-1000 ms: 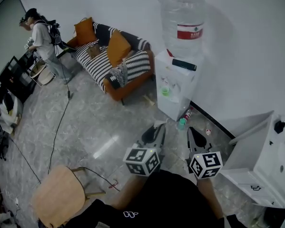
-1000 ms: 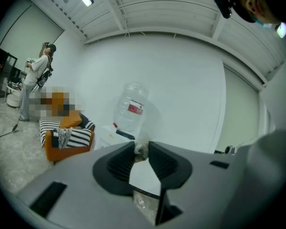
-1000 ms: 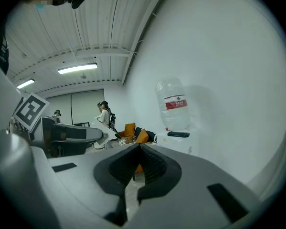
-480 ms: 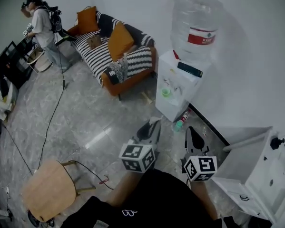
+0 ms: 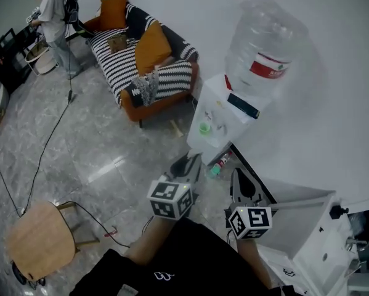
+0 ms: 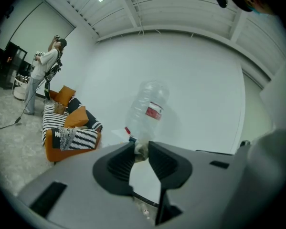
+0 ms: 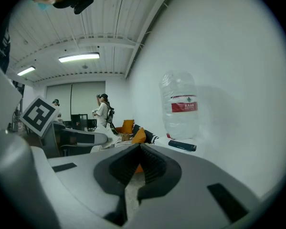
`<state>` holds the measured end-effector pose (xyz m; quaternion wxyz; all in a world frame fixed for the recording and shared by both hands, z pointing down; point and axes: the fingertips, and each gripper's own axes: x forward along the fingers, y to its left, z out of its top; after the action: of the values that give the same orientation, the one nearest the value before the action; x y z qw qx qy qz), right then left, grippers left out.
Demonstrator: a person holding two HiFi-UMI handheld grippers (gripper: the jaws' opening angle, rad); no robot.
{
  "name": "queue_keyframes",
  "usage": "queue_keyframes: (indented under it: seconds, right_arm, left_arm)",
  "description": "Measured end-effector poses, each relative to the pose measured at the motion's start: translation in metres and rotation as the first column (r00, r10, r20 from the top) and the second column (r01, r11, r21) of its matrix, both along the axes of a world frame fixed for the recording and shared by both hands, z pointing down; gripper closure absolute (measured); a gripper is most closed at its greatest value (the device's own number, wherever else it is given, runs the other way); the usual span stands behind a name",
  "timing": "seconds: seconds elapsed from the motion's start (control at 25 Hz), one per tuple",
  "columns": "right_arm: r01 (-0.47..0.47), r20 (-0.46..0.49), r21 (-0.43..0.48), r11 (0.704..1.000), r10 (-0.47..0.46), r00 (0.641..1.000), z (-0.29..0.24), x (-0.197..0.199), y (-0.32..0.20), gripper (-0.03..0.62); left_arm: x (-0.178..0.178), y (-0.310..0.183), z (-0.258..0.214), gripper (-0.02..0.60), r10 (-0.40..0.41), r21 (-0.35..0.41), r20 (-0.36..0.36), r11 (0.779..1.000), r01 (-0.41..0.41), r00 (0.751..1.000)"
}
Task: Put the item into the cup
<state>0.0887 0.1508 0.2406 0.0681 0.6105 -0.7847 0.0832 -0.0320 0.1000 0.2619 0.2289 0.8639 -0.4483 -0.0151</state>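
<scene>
A small green cup (image 5: 204,128) sits in the niche of the white water dispenser (image 5: 224,106), under a big clear bottle (image 5: 267,48). My left gripper (image 5: 185,164) is held over the floor just short of the dispenser. It is shut on a small grey-beige item (image 6: 142,151), pinched at the jaw tips (image 6: 142,148). My right gripper (image 5: 241,185) hovers beside it to the right, its jaws closed together with nothing between them (image 7: 140,149). In the right gripper view the bottle (image 7: 181,111) stands ahead.
A black remote (image 5: 243,105) lies on the dispenser top and a small bottle (image 5: 216,164) stands on the floor at its foot. There is a white cabinet (image 5: 307,239) at the right, an orange sofa (image 5: 150,73) behind, a wooden stool (image 5: 33,239) at the left, a cable on the floor, and a person (image 5: 52,11) far off.
The view has swung right and both grippers have come nearer the dispenser. Both stay shut, and the left still holds the item.
</scene>
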Motion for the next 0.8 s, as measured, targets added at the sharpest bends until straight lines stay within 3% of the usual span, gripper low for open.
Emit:
queue_keyframes:
  seconds: [0.44,0.8]
  right_arm:
    - [-0.053,0.068,-0.035,0.998,0.056,0.996,0.0,0.013,-0.102,0.586]
    - [-0.04,0.075,-0.052,0.998,0.044,0.996,0.009,-0.002,-0.199,0.586]
  left_arm:
    - [0.029,-0.108,-0.003,0.486,0.105,-0.015,0.078,0.994,-0.104,0.991]
    - [0.027,-0.195,0.002,0.486,0.161,-0.023,0.105,0.987,-0.159,0.981]
